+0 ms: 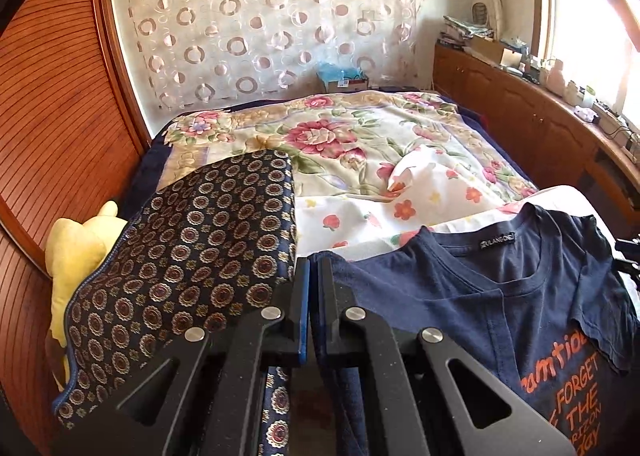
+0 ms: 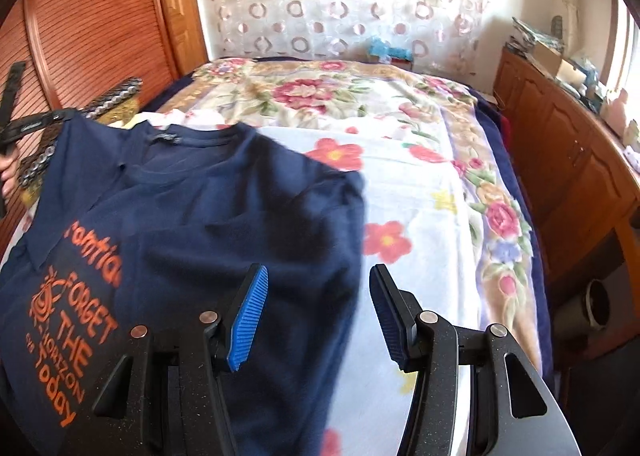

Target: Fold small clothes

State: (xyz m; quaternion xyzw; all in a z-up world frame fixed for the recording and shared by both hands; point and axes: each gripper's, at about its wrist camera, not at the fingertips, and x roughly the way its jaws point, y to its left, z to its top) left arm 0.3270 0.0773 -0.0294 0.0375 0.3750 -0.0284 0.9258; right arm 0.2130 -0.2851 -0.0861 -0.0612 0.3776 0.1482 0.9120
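A navy T-shirt [image 1: 492, 296] with orange lettering lies on the bed, neck toward the far end. My left gripper [image 1: 314, 268] is shut on the shirt's left sleeve edge, fabric pinched between the blue pads. In the right wrist view the shirt [image 2: 192, 224] has its right side folded over the front. My right gripper [image 2: 318, 276] is open and empty, hovering over the shirt's folded right edge. The left gripper [image 2: 16, 124] shows at the far left of that view.
A floral bedspread [image 1: 340, 136] covers the bed. A dark patterned pillow [image 1: 192, 256] and a yellow plush [image 1: 76, 244] lie at the left by the wooden wardrobe [image 1: 52, 116]. A wooden cabinet [image 2: 568, 160] with clutter runs along the right.
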